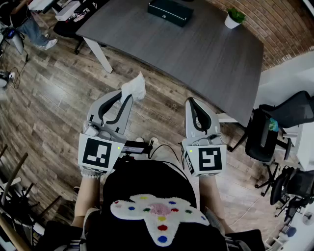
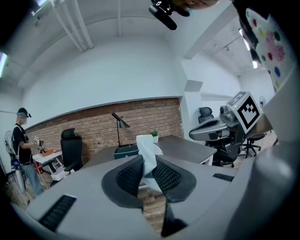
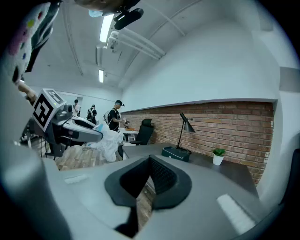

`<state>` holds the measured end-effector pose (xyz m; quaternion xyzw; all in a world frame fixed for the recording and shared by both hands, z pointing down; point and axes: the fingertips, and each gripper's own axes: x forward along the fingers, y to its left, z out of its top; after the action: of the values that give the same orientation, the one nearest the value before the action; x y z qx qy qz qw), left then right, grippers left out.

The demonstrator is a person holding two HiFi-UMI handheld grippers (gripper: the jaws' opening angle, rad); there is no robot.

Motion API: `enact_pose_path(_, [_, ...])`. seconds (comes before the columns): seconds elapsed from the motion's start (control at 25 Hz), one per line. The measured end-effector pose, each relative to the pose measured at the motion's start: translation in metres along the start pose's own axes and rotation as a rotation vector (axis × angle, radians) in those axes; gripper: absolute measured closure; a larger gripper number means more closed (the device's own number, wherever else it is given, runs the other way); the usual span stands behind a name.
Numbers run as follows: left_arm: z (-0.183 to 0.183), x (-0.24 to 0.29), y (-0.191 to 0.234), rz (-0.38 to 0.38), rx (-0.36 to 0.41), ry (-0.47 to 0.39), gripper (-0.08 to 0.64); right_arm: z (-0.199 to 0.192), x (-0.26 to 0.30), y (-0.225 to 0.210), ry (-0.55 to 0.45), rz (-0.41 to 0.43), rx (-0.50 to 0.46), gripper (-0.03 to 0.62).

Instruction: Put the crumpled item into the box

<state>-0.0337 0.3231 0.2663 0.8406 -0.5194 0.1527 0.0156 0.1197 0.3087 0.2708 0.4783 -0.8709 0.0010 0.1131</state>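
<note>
A white crumpled item [image 1: 134, 88] sticks up from the tip of my left gripper [image 1: 126, 95], which is shut on it. In the left gripper view the crumpled item [image 2: 148, 157] is pinched between the two ribbed pads of the left gripper [image 2: 149, 169]. The dark box [image 1: 170, 11] lies on the far part of the grey table [image 1: 206, 54], well ahead of both grippers. It also shows in the left gripper view as the box [image 2: 125, 151] and in the right gripper view as the box [image 3: 176, 153]. My right gripper [image 1: 190, 102] is held level beside the left. The right gripper [image 3: 149, 165] has its tips together on nothing.
A small potted plant [image 1: 234, 17] stands on the table's far right, and a desk lamp [image 3: 185, 123] behind the box. Office chairs [image 1: 274, 127] stand at the right. The table's white leg [image 1: 99, 55] is at the left. A person [image 2: 22, 140] stands far off at another desk.
</note>
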Motion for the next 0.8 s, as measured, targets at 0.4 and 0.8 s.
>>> enact_pose_path(0.4, [-0.002, 0.003, 0.002, -0.008, 0.014, -0.004, 0.495, 0.000, 0.003, 0.002, 0.000, 0.000, -0.014, 0.584])
enact_pose_path(0.8, [-0.003, 0.000, 0.012, -0.021, 0.004, -0.016, 0.495, 0.007, 0.007, 0.006, -0.024, -0.034, 0.039, 0.583])
